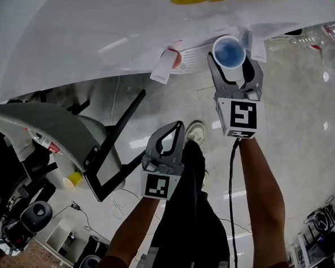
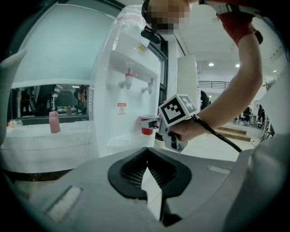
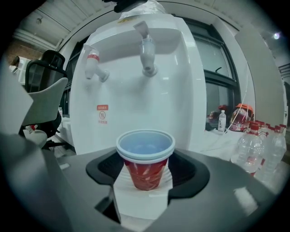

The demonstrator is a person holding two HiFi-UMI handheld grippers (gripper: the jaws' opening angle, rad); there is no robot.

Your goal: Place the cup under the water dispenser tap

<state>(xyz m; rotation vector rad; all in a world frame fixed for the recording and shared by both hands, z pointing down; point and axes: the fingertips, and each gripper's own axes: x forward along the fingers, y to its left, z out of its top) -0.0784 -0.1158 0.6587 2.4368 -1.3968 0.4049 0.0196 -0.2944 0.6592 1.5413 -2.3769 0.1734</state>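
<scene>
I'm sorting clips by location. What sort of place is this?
Likely an office or lab break corner, indoors. A white dispenser with two taps stands by a window, an office chair is nearby, and clear plastic bottles are clustered to one side.

Glossy pale floor [image 1: 303, 139], grey office chair [image 1: 55, 126], dark-framed windows [image 3: 215, 52], ceiling lights [image 2: 211, 64].

You're in an open office or lab hall. A white water dispenser [image 3: 136, 81] stands by tall windows [image 3: 217, 63]. A grey office chair [image 1: 49, 129] sits on the glossy tiled floor [image 1: 305, 110] (cables [image 1: 324, 216] trail across it). Plastic bottles [image 3: 256, 147] crowd a white table [image 3: 217, 140] under recessed ceiling lights [image 2: 211, 64].
</scene>
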